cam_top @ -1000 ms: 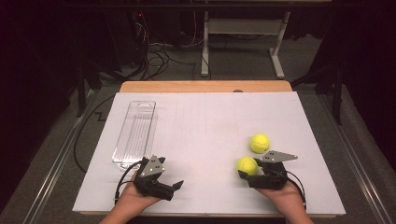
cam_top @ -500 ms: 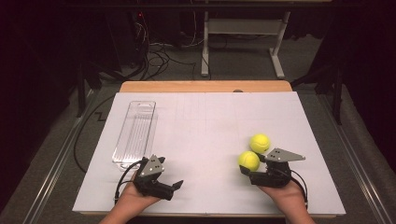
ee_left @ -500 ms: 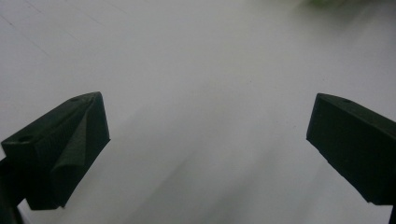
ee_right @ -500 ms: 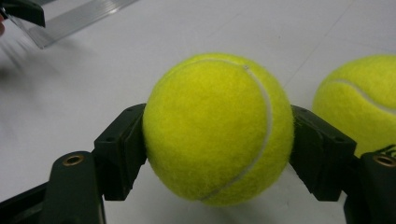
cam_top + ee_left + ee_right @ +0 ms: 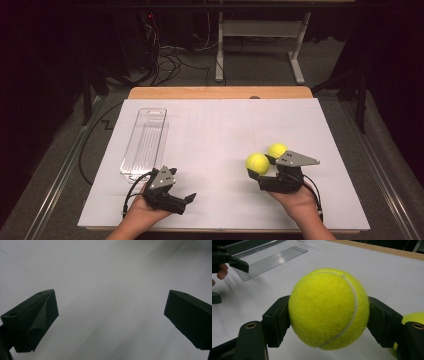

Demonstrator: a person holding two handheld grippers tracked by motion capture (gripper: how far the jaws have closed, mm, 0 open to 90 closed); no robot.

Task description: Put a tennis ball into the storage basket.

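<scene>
My right gripper (image 5: 256,173) is clamped on the tennis ball (image 5: 257,163), a jaw pressed to either side, held just above the table (image 5: 220,130). My left gripper (image 5: 187,200) sits low at the table's near edge, jaws spread wide with nothing between them.

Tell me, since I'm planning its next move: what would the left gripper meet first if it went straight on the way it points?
The left gripper, jaws open, points low across the bare white table; it would probably meet that sheet first, though depth is unclear.
</scene>
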